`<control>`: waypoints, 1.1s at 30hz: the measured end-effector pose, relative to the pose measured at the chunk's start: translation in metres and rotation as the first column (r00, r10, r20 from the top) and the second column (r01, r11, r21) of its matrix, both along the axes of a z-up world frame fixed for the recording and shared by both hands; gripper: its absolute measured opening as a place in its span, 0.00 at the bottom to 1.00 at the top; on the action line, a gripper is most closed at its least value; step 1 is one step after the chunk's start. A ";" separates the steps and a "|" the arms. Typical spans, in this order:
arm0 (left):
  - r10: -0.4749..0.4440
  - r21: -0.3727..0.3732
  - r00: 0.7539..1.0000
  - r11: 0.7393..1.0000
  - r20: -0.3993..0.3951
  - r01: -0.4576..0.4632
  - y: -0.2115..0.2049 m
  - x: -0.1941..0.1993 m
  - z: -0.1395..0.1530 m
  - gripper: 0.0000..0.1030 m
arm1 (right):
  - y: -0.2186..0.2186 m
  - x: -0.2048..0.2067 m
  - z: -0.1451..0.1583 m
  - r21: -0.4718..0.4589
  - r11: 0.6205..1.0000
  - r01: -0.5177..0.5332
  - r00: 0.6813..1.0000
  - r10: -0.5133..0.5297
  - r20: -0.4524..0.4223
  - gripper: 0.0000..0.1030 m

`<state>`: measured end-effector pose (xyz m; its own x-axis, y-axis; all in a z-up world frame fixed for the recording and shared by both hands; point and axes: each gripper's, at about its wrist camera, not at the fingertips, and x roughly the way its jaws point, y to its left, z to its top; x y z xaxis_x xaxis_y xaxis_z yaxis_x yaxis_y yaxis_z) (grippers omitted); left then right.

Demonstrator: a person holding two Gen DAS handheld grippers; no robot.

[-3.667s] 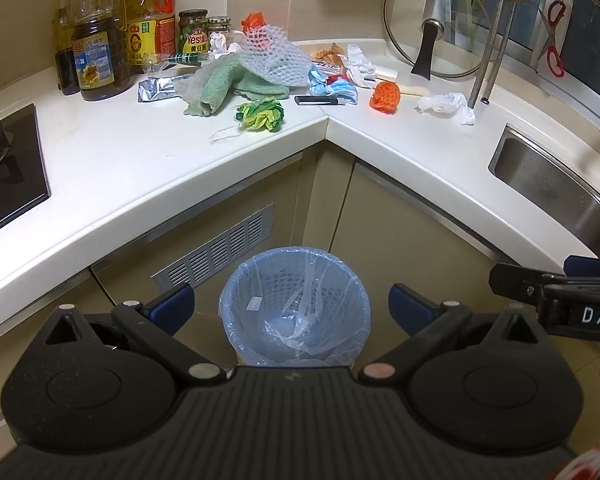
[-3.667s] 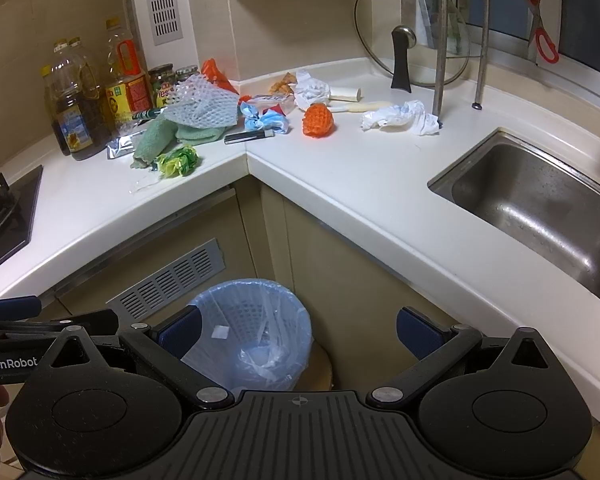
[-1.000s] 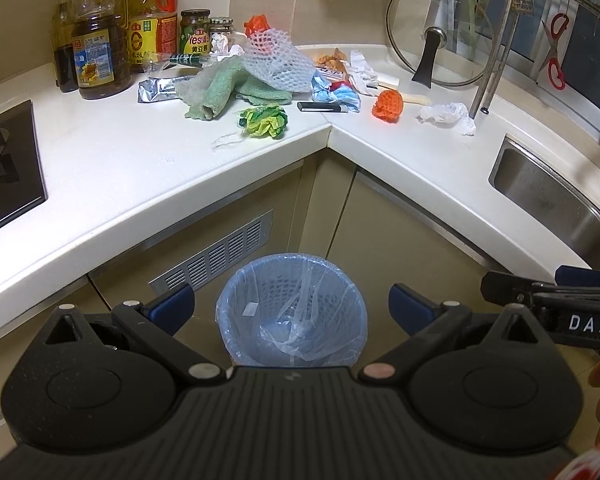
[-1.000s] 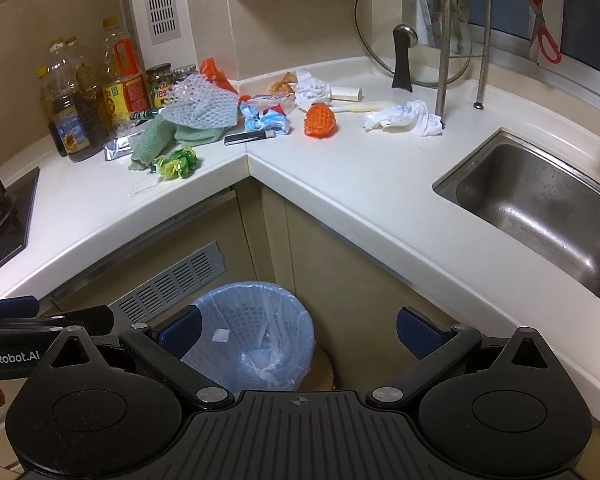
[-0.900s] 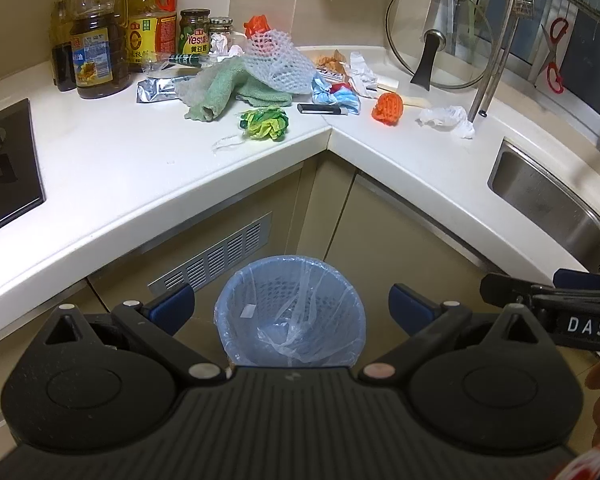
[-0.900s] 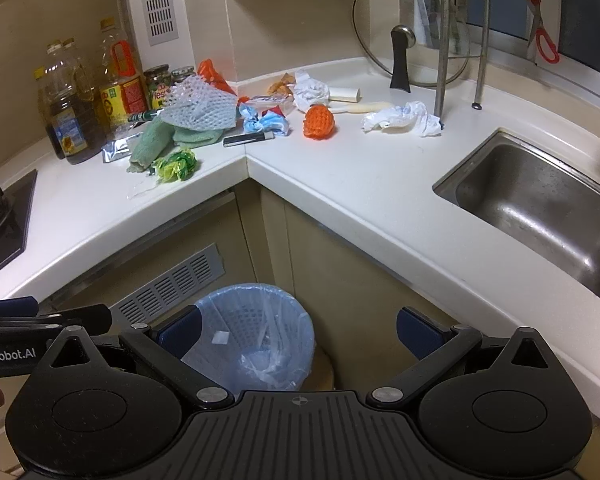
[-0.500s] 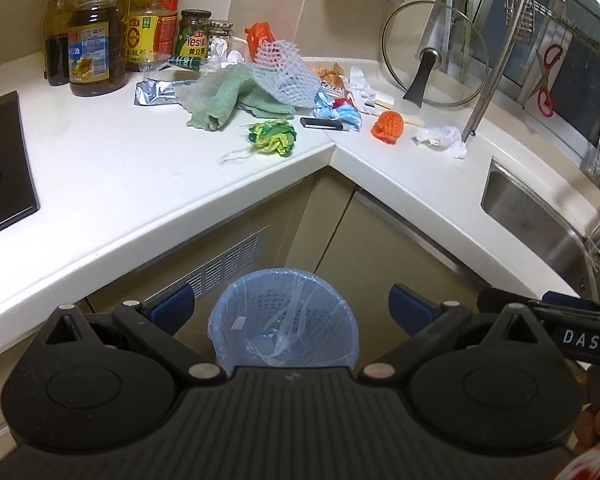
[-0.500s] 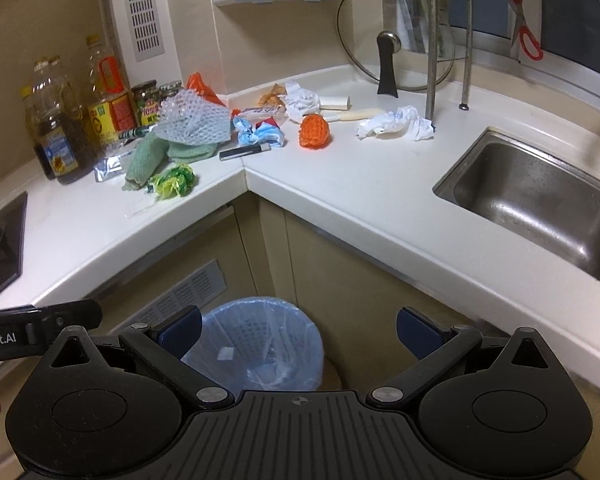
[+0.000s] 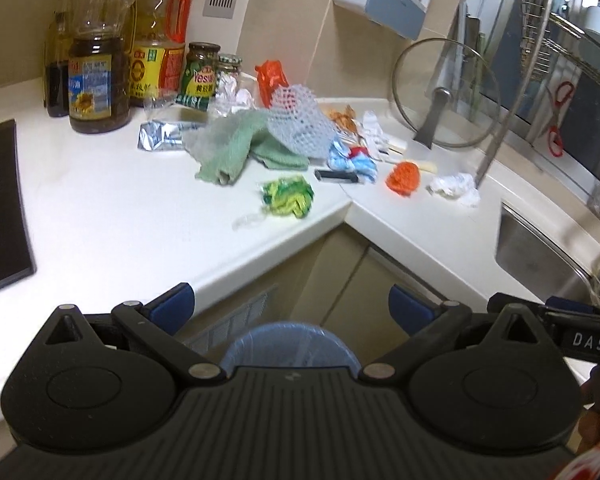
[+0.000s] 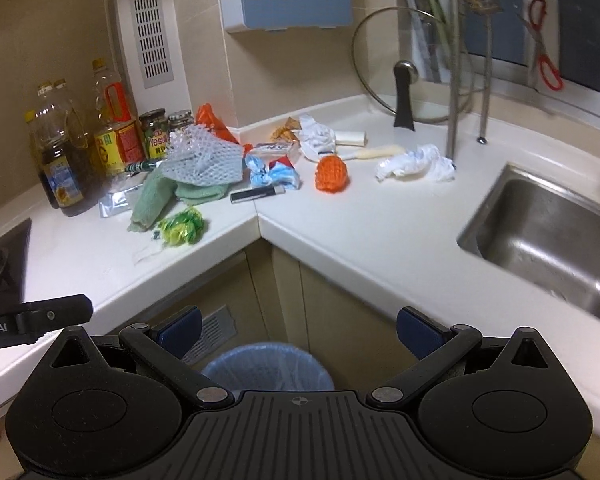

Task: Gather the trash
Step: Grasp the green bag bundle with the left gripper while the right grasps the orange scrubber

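Bin mostly hidden, edges blurred

The gripper bodies cover most of the bin (image 9: 290, 338); the stove (image 10: 2, 264) is cut off left; the far-right rack (image 9: 556, 60) is blurred.
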<state>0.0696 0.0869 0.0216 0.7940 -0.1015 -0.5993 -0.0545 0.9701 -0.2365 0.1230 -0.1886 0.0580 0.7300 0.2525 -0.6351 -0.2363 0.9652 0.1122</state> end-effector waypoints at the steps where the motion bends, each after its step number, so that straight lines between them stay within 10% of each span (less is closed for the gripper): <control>1: 0.011 0.003 1.000 1.000 -0.001 -0.011 -0.001 0.007 0.000 0.99 | -0.001 0.011 -0.002 -0.002 1.000 -0.010 1.000 0.010 -0.001 1.00; 22: 0.327 0.044 0.944 0.945 -0.042 -0.325 -0.046 0.135 0.002 0.99 | -0.024 0.215 -0.022 0.021 0.946 -0.324 0.943 0.325 -0.072 1.00; 33: 0.315 0.121 0.948 0.944 -0.050 -0.307 -0.044 0.166 -0.005 0.99 | -0.020 0.253 -0.031 0.048 0.938 -0.344 0.936 0.346 -0.057 1.00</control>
